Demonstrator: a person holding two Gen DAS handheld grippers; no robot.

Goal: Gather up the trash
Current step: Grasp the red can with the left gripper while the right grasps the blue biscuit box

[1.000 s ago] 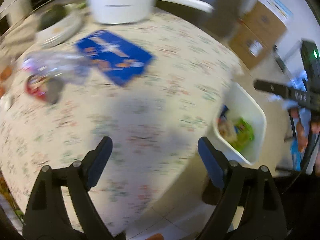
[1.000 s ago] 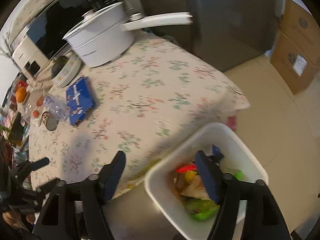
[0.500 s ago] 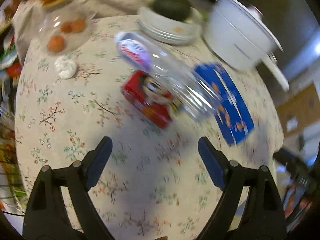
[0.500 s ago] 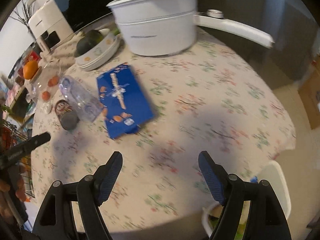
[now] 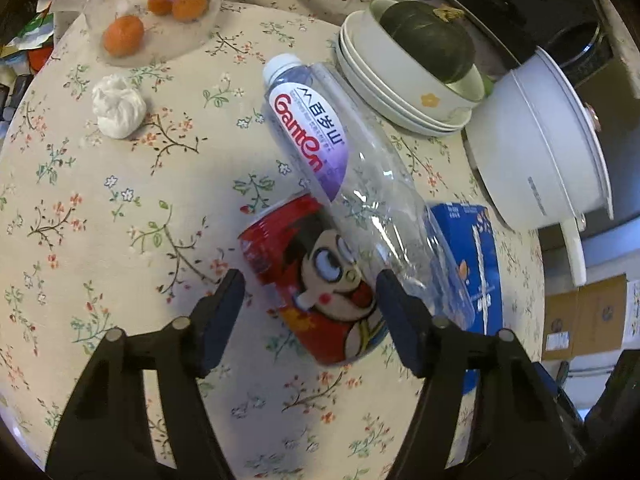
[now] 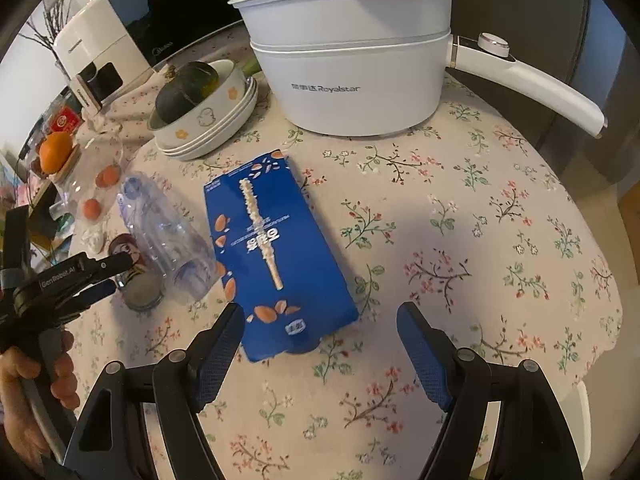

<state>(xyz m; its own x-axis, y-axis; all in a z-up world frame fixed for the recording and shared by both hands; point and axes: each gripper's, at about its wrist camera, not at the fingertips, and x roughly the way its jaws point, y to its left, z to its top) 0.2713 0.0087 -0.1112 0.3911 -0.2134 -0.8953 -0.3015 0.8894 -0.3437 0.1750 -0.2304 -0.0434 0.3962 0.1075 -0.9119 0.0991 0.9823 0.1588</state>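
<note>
A red cartoon can (image 5: 316, 280) lies on its side on the floral tablecloth, between the open jaws of my left gripper (image 5: 310, 300). An empty clear Ganten bottle (image 5: 344, 176) lies against the can, over a flat blue snack box (image 5: 472, 276). A crumpled white tissue (image 5: 118, 112) lies at the left. In the right wrist view my right gripper (image 6: 320, 332) is open and empty, just in front of the blue box (image 6: 272, 248); the bottle (image 6: 168, 232), the can (image 6: 138, 276) and the left gripper (image 6: 112, 276) show at the left.
A white electric pot (image 6: 352, 52) with a long handle stands at the back. Stacked bowls holding a dark squash (image 6: 200, 108) sit beside it. A clear container with small oranges (image 5: 160, 12) is at the far left. The white bin's rim (image 6: 586, 408) shows below the table edge.
Both grippers swung from the bin side toward the table's trash. My left gripper closed in on the red can, which now lies between its jaws. My right gripper neared the blue box.
</note>
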